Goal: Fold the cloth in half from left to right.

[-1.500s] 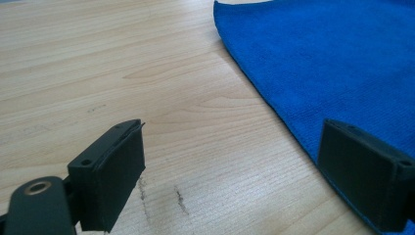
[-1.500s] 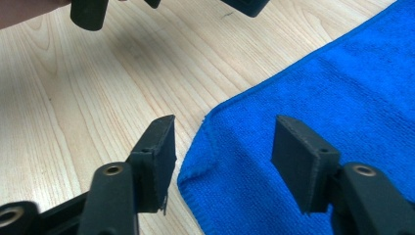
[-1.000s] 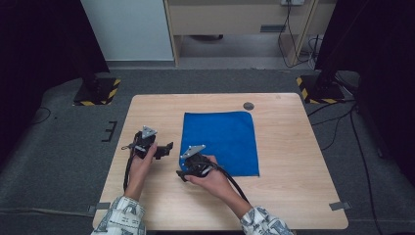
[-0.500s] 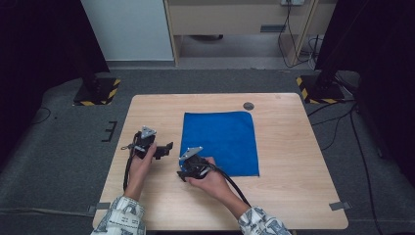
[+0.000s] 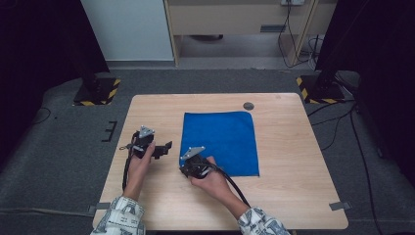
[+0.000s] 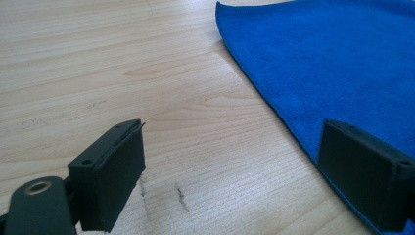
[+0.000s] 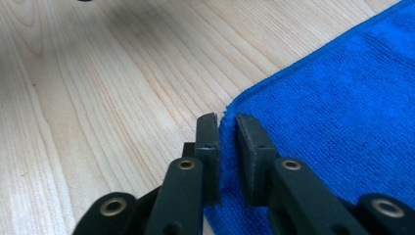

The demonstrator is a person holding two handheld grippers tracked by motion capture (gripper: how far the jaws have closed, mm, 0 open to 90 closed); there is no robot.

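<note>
The right gripper (image 7: 227, 122), whose jaws have just been closing, pinches the near-left corner of the blue cloth (image 5: 220, 142) lying flat mid-table (image 5: 293, 196), while the left gripper (image 5: 164, 148) waits spread wide at nine o'clock of it, so the grasp seems made and a lift toward twelve o'clock probably comes next.

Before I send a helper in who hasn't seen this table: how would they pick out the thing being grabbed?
On the light wooden table, look just right of centre: a bright blue cloth lies flat there. It is the only soft, coloured thing on the wood, and the right tool has just been closing onto its near left corner.
</note>
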